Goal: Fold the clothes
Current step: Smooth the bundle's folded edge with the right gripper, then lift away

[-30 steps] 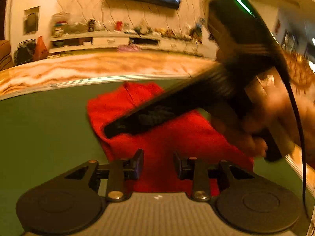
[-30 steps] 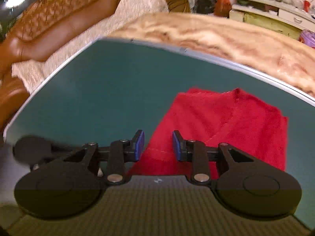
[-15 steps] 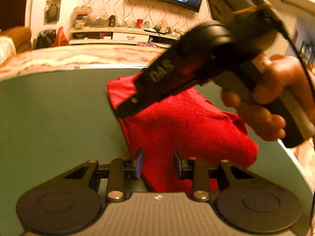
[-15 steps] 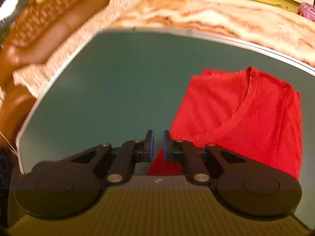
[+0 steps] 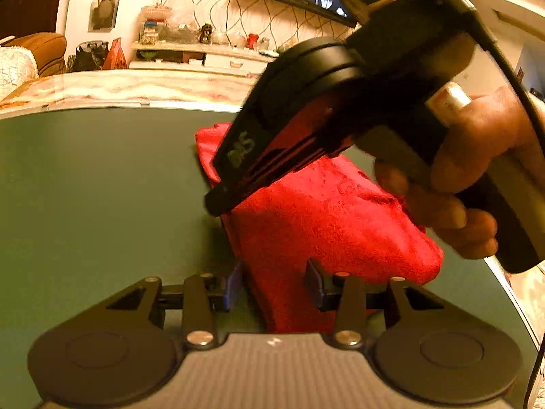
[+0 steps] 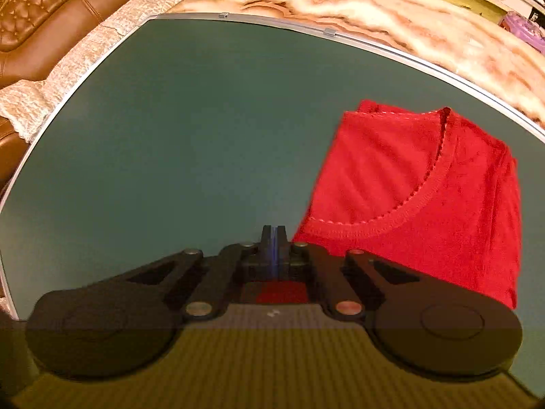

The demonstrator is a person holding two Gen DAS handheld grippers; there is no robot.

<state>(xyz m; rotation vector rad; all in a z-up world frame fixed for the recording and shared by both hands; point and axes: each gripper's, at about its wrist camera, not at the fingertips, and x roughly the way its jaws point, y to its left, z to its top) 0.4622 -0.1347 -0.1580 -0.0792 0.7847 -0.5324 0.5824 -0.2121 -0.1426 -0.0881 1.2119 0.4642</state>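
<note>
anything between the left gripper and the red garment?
Nothing visible. The folded red knit garment lies on the green mat directly ahead of the left gripper, whose jaws are opening. The right gripper touches its far-left edge.

garment (image 6: 425, 201): lies folded flat on the table (image 6: 177, 129), toward its right side in the right wrist view, neckline toward the far rim
left gripper (image 5: 272, 286): at the garment's near edge, jaws opening, the garment's corner between them
right gripper (image 6: 272, 242): just left of the garment's near left corner, jaws together
hand (image 5: 466, 184): above the garment's right part, holding the right gripper
sofa (image 6: 51, 24): beyond the table's far left corner
</note>
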